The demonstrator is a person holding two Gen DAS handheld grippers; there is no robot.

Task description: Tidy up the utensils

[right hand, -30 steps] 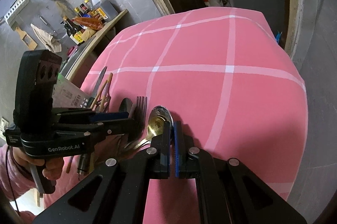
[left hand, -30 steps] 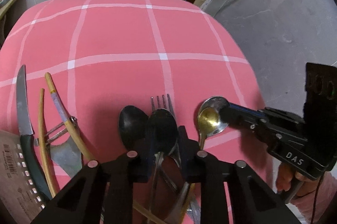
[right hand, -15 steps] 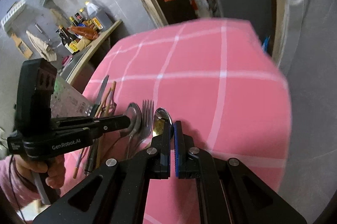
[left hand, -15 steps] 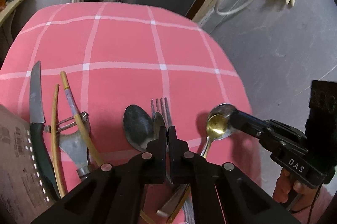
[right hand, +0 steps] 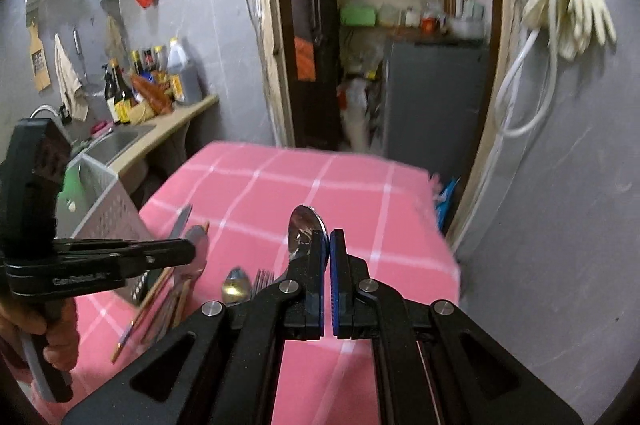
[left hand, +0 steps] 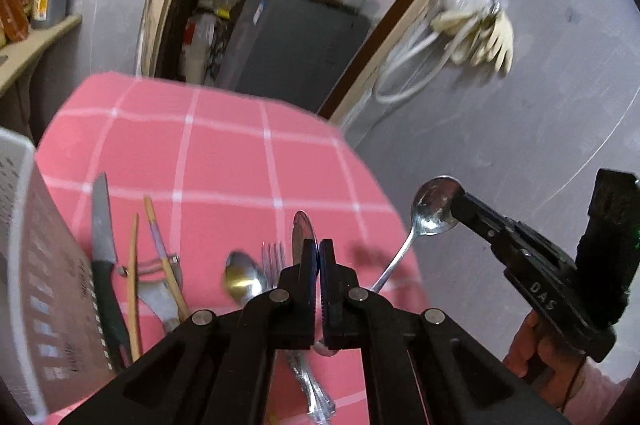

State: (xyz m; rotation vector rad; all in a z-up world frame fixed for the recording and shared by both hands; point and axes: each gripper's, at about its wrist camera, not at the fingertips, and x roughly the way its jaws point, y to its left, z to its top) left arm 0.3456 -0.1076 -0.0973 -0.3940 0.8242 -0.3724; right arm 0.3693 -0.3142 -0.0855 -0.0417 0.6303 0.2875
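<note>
My left gripper is shut on a steel spoon, held edge-on above the pink checked table. My right gripper is shut on another steel spoon; in the left wrist view that spoon hangs raised past the table's right edge. On the cloth lie a spoon, a fork, a knife, chopsticks and a peeler.
A white perforated basket stands at the table's left; it also shows in the right wrist view. A counter with a sink and bottles is at the far left. A doorway with a grey cabinet lies behind the table.
Both grippers have lifted up from the table, each carrying its spoon. The left gripper closed on its spoon a second ago. The basket has come into view.
</note>
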